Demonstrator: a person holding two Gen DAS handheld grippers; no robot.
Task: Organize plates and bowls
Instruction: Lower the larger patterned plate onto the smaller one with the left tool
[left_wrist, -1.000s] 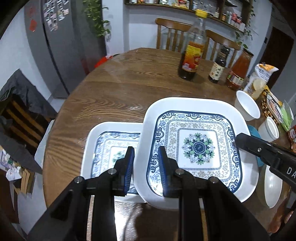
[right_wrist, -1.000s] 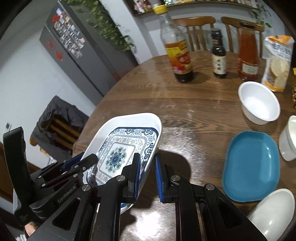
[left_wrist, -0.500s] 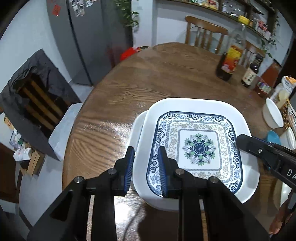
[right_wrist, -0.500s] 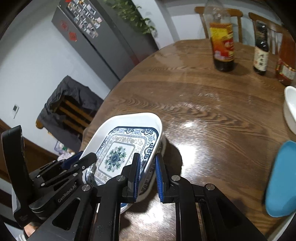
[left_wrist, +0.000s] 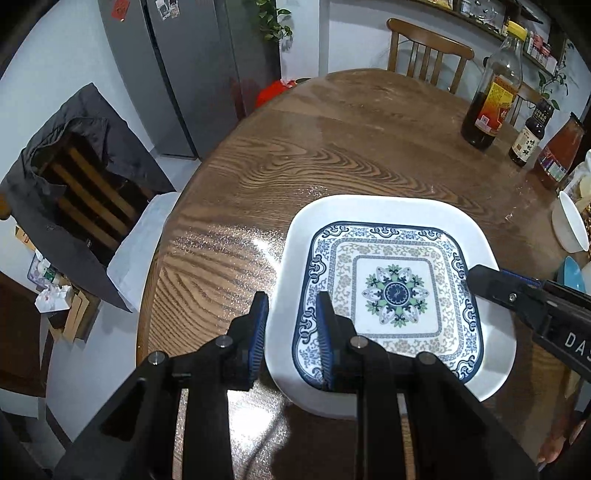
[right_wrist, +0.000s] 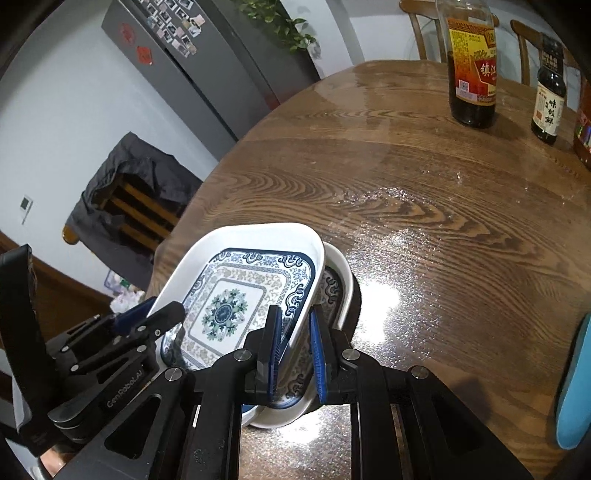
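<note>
A square white plate with a blue floral pattern (left_wrist: 395, 291) is held by both grippers just above a second, matching plate (right_wrist: 338, 288) lying on the wooden table (left_wrist: 332, 155). My left gripper (left_wrist: 290, 332) is shut on the upper plate's left rim. My right gripper (right_wrist: 291, 350) is shut on its right rim, and shows in the left wrist view (left_wrist: 517, 295). The upper plate (right_wrist: 236, 295) is tilted and nearly covers the lower one. A white bowl (left_wrist: 570, 225) and a blue plate (right_wrist: 574, 384) lie to the right.
A tall vinegar bottle (left_wrist: 493, 96), a small dark sauce bottle (left_wrist: 530, 136) and a red sauce bottle (left_wrist: 561, 151) stand at the table's far right. A chair draped with a dark jacket (left_wrist: 74, 177) is left of the table. A grey fridge (left_wrist: 177, 66) stands behind.
Both grippers carried the patterned plate left, from beside the second plate to right over it. The lower plate is now almost hidden in the left wrist view.
</note>
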